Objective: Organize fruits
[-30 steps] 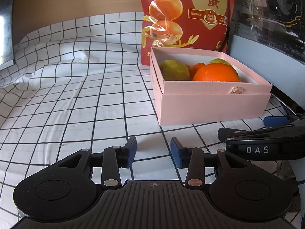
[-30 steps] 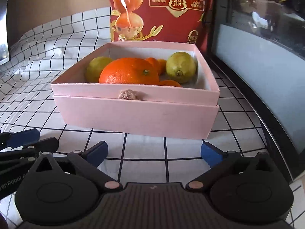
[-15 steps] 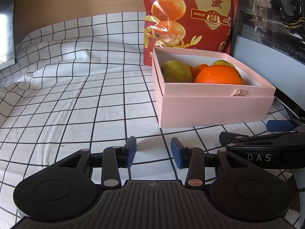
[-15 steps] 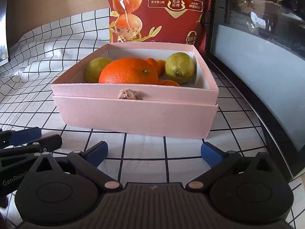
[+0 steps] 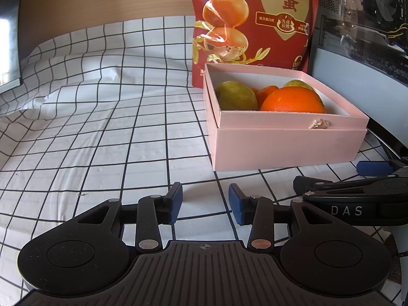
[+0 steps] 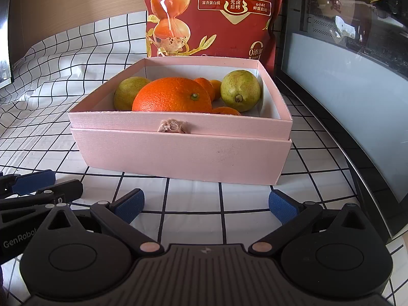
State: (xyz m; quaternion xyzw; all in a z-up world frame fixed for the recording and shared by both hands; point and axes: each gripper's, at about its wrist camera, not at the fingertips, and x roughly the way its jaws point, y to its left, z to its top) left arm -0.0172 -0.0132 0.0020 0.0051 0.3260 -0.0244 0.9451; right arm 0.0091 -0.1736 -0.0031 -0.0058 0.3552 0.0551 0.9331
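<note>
A pink box (image 6: 178,153) (image 5: 285,148) stands on the checked cloth. In it lie a large orange (image 6: 173,95) (image 5: 293,100), two green pears (image 6: 241,90) (image 6: 127,91) and some small tangerines (image 6: 209,86). My right gripper (image 6: 205,202) is open and empty, just in front of the box. My left gripper (image 5: 205,200) is partly open and empty, in front of the box and to its left. The right gripper also shows at the right edge of the left wrist view (image 5: 357,191).
A tall red snack bag (image 6: 211,12) stands right behind the box. A computer case with a glass side (image 6: 357,76) runs along the right. The checked cloth (image 5: 89,127) stretches out to the left, wrinkled near the back.
Both grippers have drawn back slightly from the box. Their jaws have not changed.
</note>
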